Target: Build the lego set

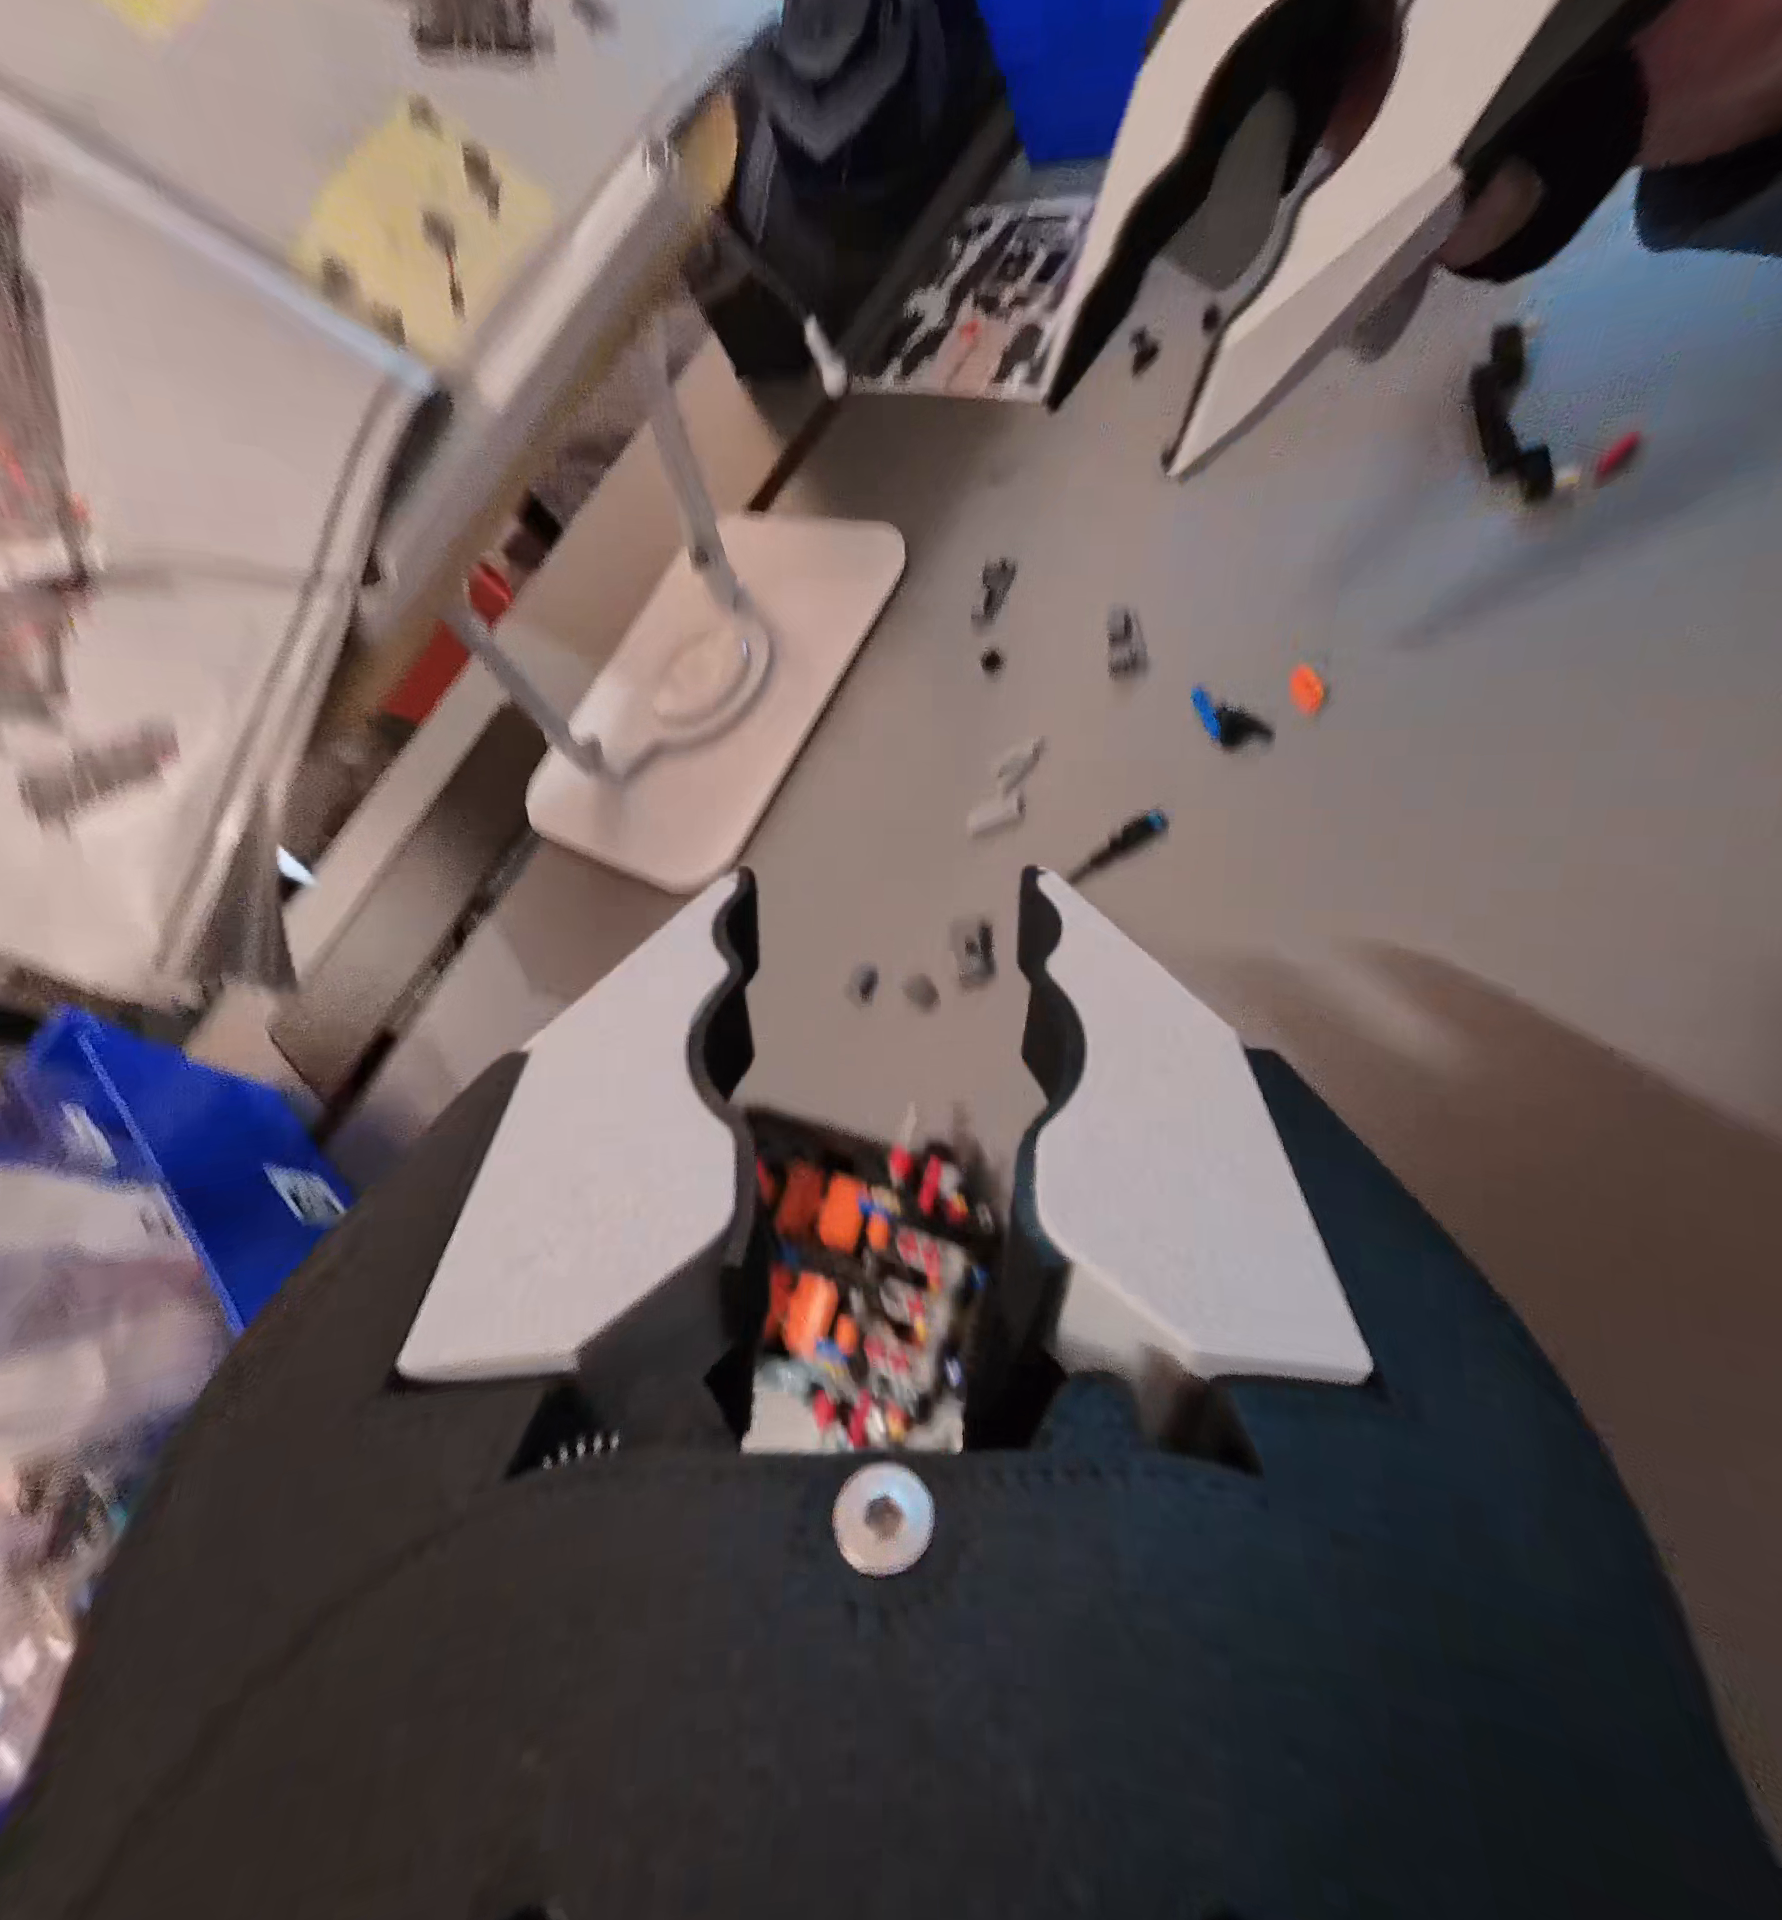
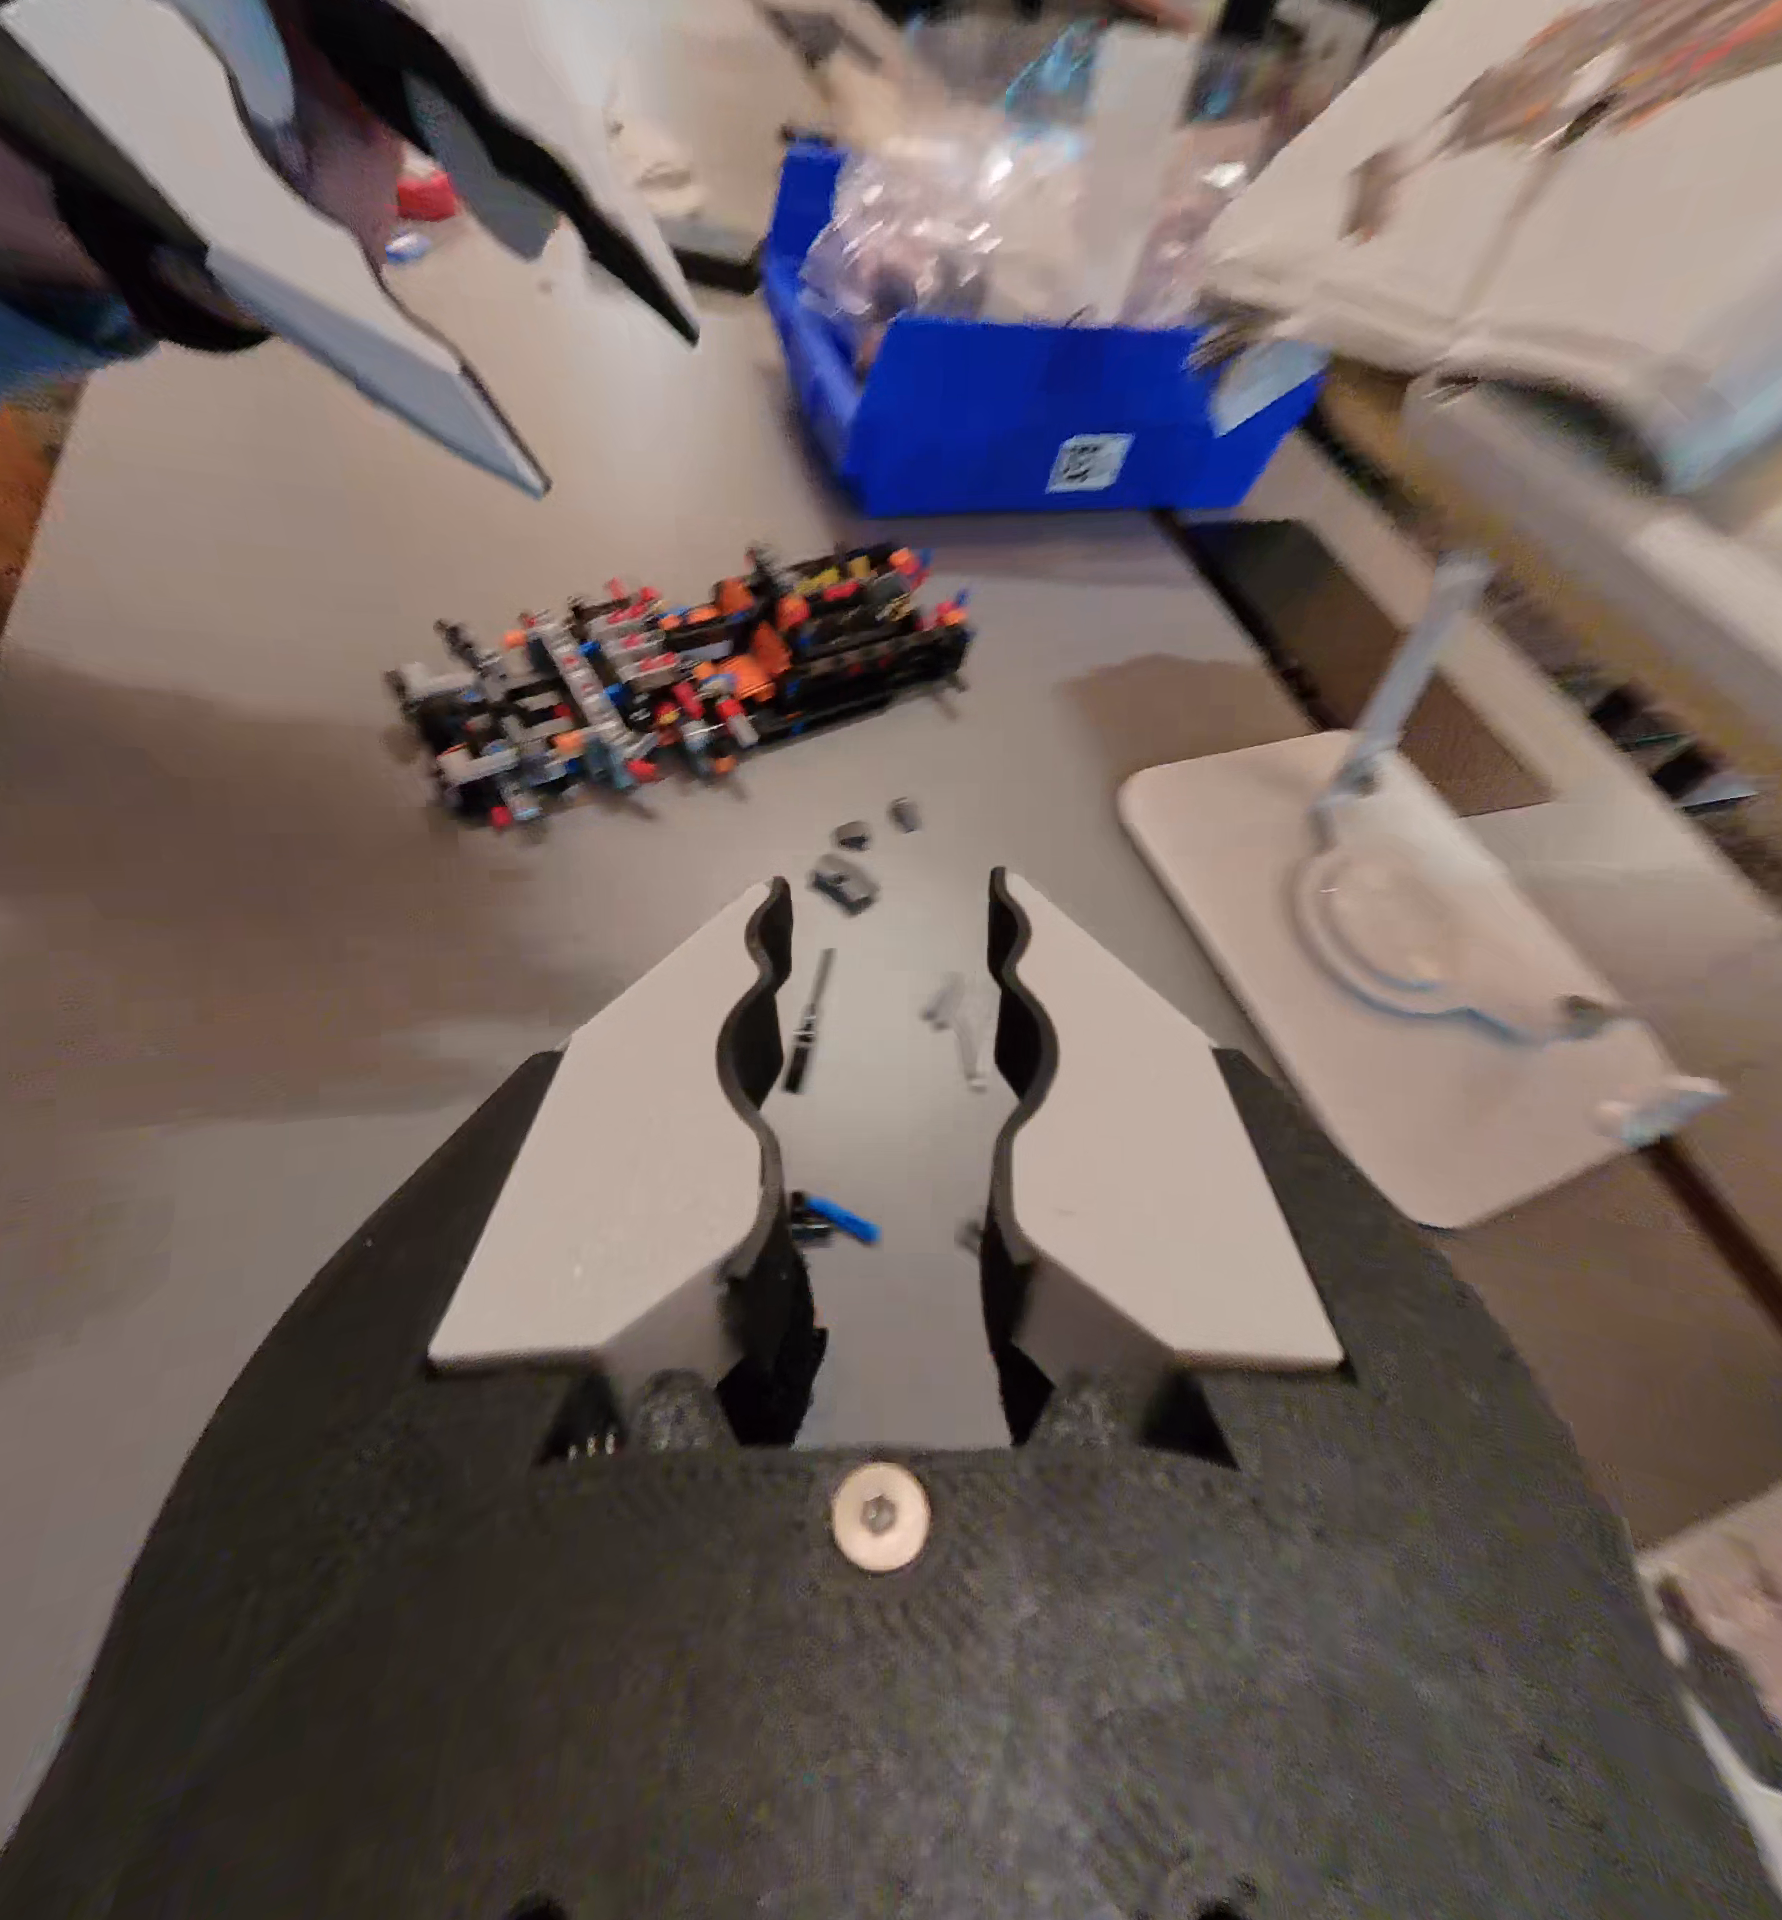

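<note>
The partly built lego model (image 2: pixel 679 686), black with orange, red and blue parts, lies on the grey table (image 2: pixel 243 935). In the left wrist view it shows below and between my left gripper's fingers (image 1: pixel 866 1278). My left gripper (image 1: pixel 889 904) is open and empty above the model; it also shows in the right wrist view (image 2: pixel 617 410). My right gripper (image 2: pixel 889 894) is open and empty above loose parts: a black axle (image 2: pixel 809 1018), grey pieces (image 2: pixel 960 1018) and a blue pin (image 2: pixel 840 1216). It also shows in the left wrist view (image 1: pixel 1126 426).
A blue bin (image 2: pixel 1032 416) of plastic bags stands behind the model. A white stand base (image 2: pixel 1386 987) sits at the table's edge, with a blurred booklet above it. More loose parts lie scattered: an orange piece (image 1: pixel 1308 686) and a black assembly (image 1: pixel 1505 416). The black axle (image 2: pixel 809 1018) is about 15 centimetres from my right fingertips. Seen from the left wrist view (image 1: pixel 1107 860) as well.
</note>
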The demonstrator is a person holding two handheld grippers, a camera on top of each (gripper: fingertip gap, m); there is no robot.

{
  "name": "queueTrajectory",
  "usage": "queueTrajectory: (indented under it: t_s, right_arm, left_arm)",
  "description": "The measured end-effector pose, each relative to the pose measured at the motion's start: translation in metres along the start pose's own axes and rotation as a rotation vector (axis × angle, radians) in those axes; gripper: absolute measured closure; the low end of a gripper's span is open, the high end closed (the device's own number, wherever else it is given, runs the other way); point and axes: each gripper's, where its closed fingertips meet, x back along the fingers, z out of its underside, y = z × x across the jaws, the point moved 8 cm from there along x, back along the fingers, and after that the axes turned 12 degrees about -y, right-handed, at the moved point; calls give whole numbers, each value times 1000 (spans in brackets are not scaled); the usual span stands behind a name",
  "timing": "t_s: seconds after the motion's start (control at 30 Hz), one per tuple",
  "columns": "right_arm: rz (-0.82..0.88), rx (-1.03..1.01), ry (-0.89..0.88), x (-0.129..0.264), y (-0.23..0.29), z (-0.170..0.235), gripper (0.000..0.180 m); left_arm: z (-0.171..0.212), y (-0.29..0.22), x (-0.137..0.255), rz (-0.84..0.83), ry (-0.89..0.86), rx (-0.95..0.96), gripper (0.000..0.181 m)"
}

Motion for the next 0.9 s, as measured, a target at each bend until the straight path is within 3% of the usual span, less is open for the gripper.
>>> queueTrajectory:
  t_s: [0.17,0.4,0.63,0.9]
  right_arm:
    - [199,82,-56,37,-64,-33,125]
    - [388,109,-92,62,-177,-64,98]
    - [497,242,6,51,-273,-81,88]
    - [495,246,150,18,-328,-75,83]
  left_arm:
    - [-63,21,-57,-39,-43,-188,140]
    - [-110,76,-138,-40,-83,-202,142]
    - [-92,135,-195,-123,-34,-146,144]
    - [-56,139,-219,-119,11,-154,151]
